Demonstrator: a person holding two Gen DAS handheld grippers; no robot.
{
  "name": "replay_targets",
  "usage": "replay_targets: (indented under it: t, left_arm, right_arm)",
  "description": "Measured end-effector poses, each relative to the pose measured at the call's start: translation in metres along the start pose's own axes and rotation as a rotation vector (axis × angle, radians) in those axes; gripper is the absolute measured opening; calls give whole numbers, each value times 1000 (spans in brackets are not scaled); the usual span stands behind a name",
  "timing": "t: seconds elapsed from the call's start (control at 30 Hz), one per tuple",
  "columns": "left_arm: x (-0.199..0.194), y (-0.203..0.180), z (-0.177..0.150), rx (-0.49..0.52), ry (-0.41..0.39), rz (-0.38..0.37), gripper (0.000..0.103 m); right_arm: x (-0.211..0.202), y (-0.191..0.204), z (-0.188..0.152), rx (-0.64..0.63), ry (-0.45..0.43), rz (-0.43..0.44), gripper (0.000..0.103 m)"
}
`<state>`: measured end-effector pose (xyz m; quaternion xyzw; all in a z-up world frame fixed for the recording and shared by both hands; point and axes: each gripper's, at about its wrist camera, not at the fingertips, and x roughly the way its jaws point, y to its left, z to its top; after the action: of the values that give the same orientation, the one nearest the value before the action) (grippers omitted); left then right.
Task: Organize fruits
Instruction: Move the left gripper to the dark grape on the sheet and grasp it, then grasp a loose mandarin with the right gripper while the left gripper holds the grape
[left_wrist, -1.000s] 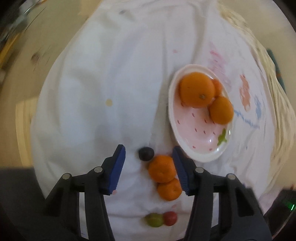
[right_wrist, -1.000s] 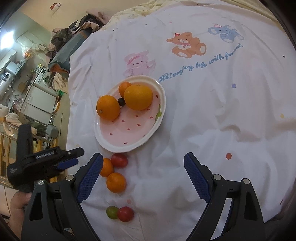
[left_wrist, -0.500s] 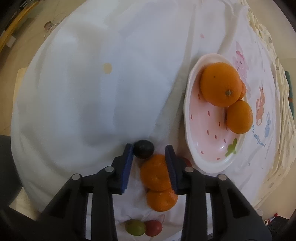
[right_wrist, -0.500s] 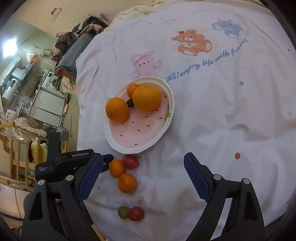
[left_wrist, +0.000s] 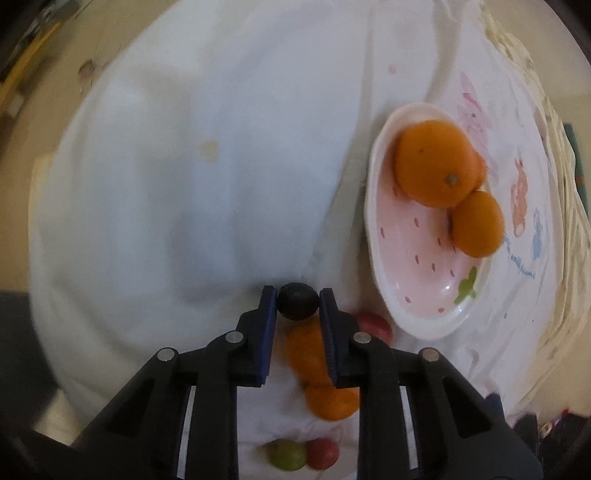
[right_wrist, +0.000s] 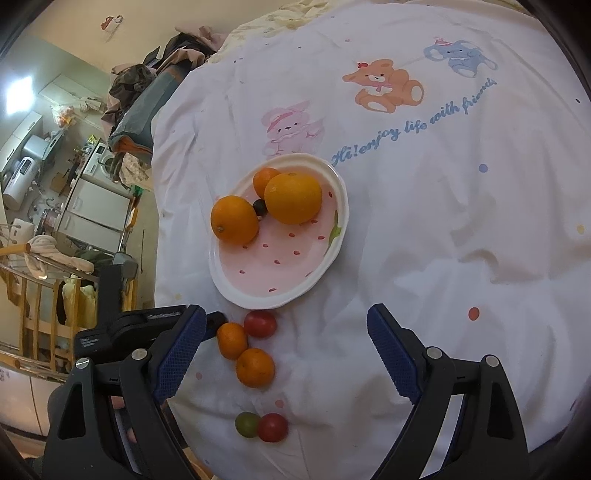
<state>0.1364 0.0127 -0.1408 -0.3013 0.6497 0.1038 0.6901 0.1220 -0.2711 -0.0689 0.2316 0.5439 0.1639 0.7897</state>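
Left wrist view: we see left gripper (left_wrist: 297, 301) clamped on dark round fruit (left_wrist: 297, 301), on white cloth (left_wrist: 184, 184) beside small orange (left_wrist: 306, 350), near pink plate (left_wrist: 424, 325). Right gripper (right_wrist: 286, 332) spread wide, empty, above loose fruits; plate holds oranges.

Cluttered room, white cabinets (right_wrist: 92, 206), wooden rail (right_wrist: 33, 314)

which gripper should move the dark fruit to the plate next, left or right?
Left, probably. The left gripper is shut on the dark fruit, with the plate close beside it. The right gripper is open and empty, hanging over the cloth.
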Motion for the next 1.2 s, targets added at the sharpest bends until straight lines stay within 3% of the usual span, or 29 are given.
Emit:
replay_targets:
  t: [0.2, 0.37, 0.7, 1.03, 1.13, 1.2]
  left_arm:
    - [-48, -13, -4, 254, -63, 67, 19]
    - [-77, -12, -13, 395, -115, 83, 19]
    - [-76, -6, -19, 441, -101, 38, 19]
    - [-75, -13, -25, 473, -125, 22, 20]
    - [-76, -15, -25, 477, -137, 29, 20]
    - [-75, -14, -25, 472, -134, 26, 20]
  right_arm:
    - [8, 1, -4, -20, 29, -20, 91]
    - [35, 23, -20, -148, 138, -45, 91]
    - [85, 58, -55, -388, 278, -138, 81]
    - [104, 64, -66, -447, 284, -180, 71]
    - [103, 67, -66, -458, 275, -179, 62]
    - [105, 68, -67, -461, 285, -160, 49]
